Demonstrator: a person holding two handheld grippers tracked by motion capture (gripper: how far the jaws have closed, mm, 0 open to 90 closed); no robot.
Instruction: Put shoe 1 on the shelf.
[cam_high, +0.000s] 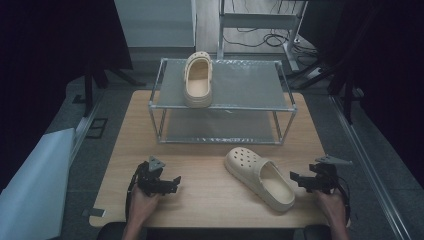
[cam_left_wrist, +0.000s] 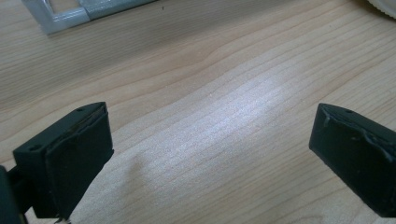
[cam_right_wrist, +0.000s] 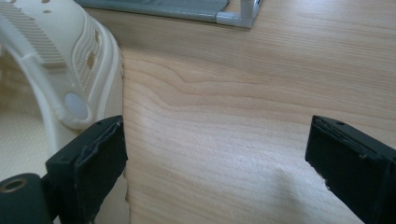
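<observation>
While both hands rest low at the near edge of the table (cam_high: 210, 195), the right gripper (cam_high: 302, 180) sits just beside the heel end of a cream clog (cam_high: 260, 177) that lies on the wood, its toe pointing away toward the rack (cam_high: 222, 106) and to the left. In the right gripper view the jaws stand wide apart with bare wood between them, and the clog's heel strap (cam_right_wrist: 70, 88) rises close against the left-hand jaw (whether it actually touches the pad is hard to tell). The left gripper (cam_high: 167, 184) is well apart from that clog, over bare table at the near left; its jaws are likewise spread, holding nothing, with only wood grain between them in the left gripper view, a corner of the rack's frame (cam_left_wrist: 65, 18) showing at the top left. A second cream clog (cam_high: 198, 80) stands on the rack's upper shelf, at its left side, toe toward the far end. The rack itself is a metal frame with two grey shelves, set across the middle of the table.
</observation>
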